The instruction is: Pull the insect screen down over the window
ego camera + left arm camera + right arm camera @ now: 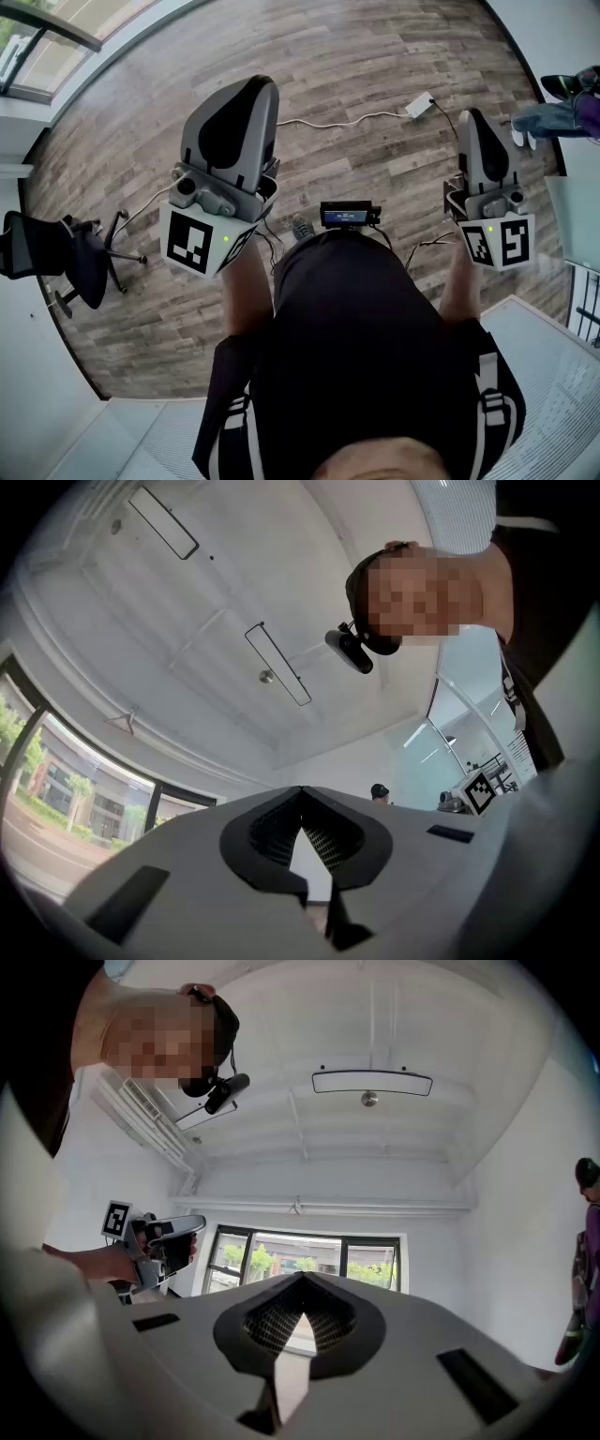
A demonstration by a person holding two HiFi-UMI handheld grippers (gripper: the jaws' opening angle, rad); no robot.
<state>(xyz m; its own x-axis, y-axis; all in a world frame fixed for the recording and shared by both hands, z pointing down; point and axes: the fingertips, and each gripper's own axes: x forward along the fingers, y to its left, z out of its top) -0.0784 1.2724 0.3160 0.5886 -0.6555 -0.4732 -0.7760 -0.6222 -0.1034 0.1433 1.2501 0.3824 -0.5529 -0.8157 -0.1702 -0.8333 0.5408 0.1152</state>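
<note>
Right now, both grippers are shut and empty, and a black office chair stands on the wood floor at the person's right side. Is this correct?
Not fully. The black office chair stands on the wood floor at the person's left side, not the right; the head view shows it. The left gripper and the right gripper are indeed shut and empty.

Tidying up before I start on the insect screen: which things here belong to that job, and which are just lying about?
For the job: window, left hand-held gripper, right hand-held gripper, both shut and empty. The screen itself isn't visible.

Lying about: office chair, cable, charger.
</note>
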